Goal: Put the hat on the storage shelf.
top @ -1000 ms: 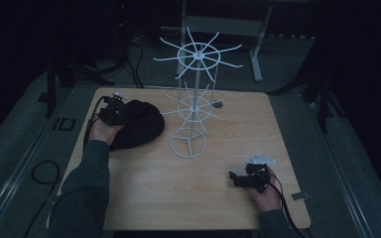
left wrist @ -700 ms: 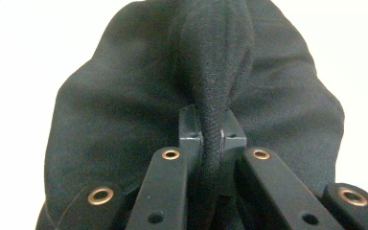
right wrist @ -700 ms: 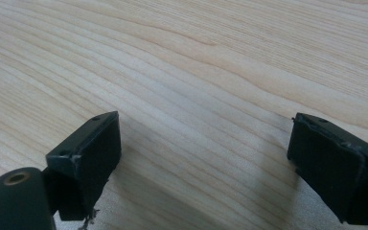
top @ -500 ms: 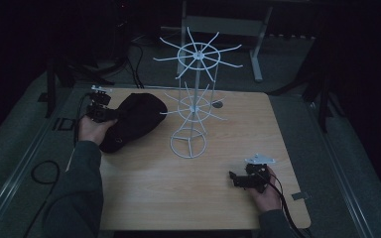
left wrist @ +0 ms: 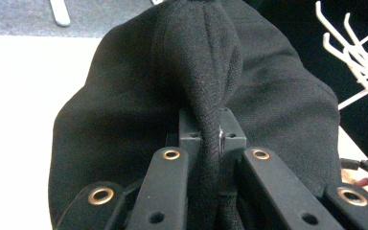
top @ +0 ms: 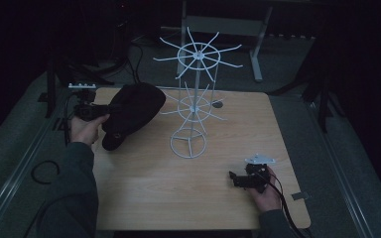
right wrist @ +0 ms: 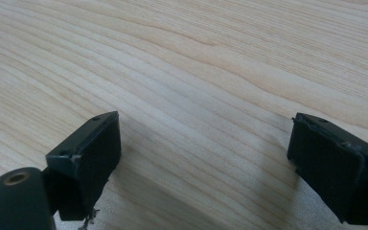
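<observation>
One black cap [top: 131, 113] is hanging over the desk's [top: 144, 188] far left part, a fold of its fabric pinched tight in the left gripper [left wrist: 210, 136], whose jaws are clamping together on it. One white wire rack [top: 193, 101] is standing mid-desk, just right of the cap, its spokes reaching toward it. The right gripper [right wrist: 203, 167] is resting near the desk's front right edge, jaws spread wide with nothing between them, well apart from the cap.
</observation>
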The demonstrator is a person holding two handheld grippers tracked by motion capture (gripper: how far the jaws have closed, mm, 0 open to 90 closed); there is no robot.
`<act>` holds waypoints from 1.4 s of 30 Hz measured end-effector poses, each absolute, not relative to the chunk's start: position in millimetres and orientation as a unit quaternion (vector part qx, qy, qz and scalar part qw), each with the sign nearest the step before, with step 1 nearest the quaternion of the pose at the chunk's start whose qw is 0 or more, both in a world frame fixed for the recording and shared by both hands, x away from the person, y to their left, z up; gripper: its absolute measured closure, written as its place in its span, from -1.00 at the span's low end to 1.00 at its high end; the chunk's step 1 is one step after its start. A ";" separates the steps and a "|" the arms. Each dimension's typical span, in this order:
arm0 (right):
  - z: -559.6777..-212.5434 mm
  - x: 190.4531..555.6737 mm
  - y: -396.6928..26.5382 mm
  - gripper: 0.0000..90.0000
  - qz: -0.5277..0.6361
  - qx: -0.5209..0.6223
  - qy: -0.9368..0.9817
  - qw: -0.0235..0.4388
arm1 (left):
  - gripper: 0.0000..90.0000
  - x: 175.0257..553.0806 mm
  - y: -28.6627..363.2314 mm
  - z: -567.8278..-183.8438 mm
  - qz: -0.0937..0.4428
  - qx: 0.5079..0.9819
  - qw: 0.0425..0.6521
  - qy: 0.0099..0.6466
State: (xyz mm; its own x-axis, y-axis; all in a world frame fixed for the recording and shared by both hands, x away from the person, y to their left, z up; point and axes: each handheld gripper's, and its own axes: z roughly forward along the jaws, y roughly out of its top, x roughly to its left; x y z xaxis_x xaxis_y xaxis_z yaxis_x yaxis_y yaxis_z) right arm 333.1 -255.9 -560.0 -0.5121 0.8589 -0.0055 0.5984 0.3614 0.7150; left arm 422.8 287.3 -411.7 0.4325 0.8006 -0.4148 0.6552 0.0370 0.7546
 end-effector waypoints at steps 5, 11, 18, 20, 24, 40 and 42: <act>-560.0 333.1 -255.9 -0.76 0.336 0.454 0.802 0.194 | 0.91 419.8 289.4 -409.4 0.078 0.687 0.498 0.523; -560.0 333.1 -255.9 -0.76 0.336 0.454 0.802 0.194 | 0.91 416.7 290.7 -406.4 0.074 0.676 0.516 0.520; -560.0 333.1 -255.9 -0.76 0.336 0.454 0.802 0.194 | 0.91 411.9 294.4 -400.0 0.082 0.665 0.525 0.525; -560.0 333.1 -255.9 -0.76 0.336 0.454 0.802 0.194 | 0.91 410.5 296.0 -398.7 0.082 0.660 0.530 0.526; -560.0 333.1 -255.9 -0.76 0.336 0.454 0.802 0.194 | 0.91 407.4 299.0 -395.5 0.083 0.654 0.540 0.523; -560.1 333.2 -255.9 -0.76 0.337 0.454 0.802 0.195 | 0.91 394.9 293.3 -368.4 0.083 0.640 0.582 0.494; -560.1 333.2 -255.9 -0.76 0.337 0.454 0.802 0.195 | 0.90 393.3 291.9 -364.8 0.084 0.639 0.585 0.492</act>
